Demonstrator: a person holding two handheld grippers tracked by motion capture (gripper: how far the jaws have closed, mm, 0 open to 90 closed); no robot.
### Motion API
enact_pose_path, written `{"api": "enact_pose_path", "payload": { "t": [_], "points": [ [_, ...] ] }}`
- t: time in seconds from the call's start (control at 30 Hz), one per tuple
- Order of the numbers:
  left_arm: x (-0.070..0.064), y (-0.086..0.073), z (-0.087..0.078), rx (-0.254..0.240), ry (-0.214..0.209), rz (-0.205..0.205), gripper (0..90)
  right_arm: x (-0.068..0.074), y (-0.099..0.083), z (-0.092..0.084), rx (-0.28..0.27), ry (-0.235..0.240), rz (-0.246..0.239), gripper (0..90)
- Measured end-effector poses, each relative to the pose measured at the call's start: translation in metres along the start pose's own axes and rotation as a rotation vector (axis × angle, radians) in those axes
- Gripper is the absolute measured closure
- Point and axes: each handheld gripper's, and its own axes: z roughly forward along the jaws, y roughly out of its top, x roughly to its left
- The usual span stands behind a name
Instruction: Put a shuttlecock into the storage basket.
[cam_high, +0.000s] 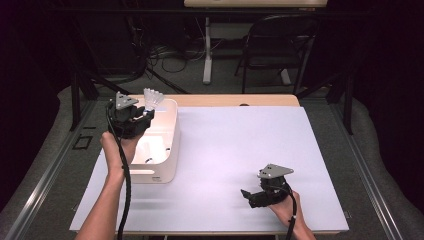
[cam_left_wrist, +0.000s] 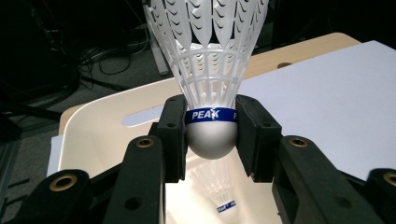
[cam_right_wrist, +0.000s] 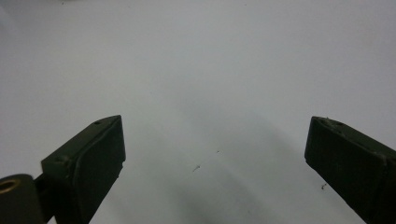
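A white plastic shuttlecock (cam_left_wrist: 212, 70) with a blue band marked PEAK is clamped by its round cork between the pads of my left gripper (cam_left_wrist: 211, 135), feathers pointing up and away. In the high view the left gripper (cam_high: 141, 116) hovers over the far left corner of a white bin (cam_high: 170, 150), and the shuttlecock (cam_high: 152, 98) sticks out above the bin's rim. A second shuttlecock (cam_left_wrist: 219, 186) lies down inside the bin (cam_left_wrist: 98, 126). My right gripper (cam_high: 246, 194) rests low on the white sheet at the near right, jaws wide apart with nothing between them (cam_right_wrist: 215, 149).
A white sheet (cam_high: 235, 150) covers a wooden table (cam_high: 240, 100). Beyond the table stand a dark folding chair (cam_high: 277, 45) and a white desk leg (cam_high: 207, 50) among floor cables. Grey floor and metal rails border both sides.
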Motion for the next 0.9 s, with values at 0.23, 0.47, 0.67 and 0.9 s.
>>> {"api": "enact_pose_path", "payload": {
  "t": [0.23, 0.47, 0.67, 0.9],
  "points": [
    [0.004, -0.01, -0.002, 0.024, 0.01, 0.006, 65.2, 0.0, 0.0, 0.0, -0.004, 0.003, 0.002, 4.4],
    [0.006, -0.02, 0.001, 0.06, 0.014, 0.009, 65.2, -0.002, -0.001, -0.001, -0.005, 0.004, 0.008, 4.4],
    [0.009, -0.025, 0.002, 0.08, 0.015, 0.006, 65.2, -0.005, -0.002, -0.002, -0.008, 0.006, 0.014, 4.4],
    [0.011, -0.031, 0.001, 0.095, 0.012, 0.011, 65.2, -0.005, -0.001, -0.004, -0.014, -0.002, 0.01, 4.4]
  ]
}}
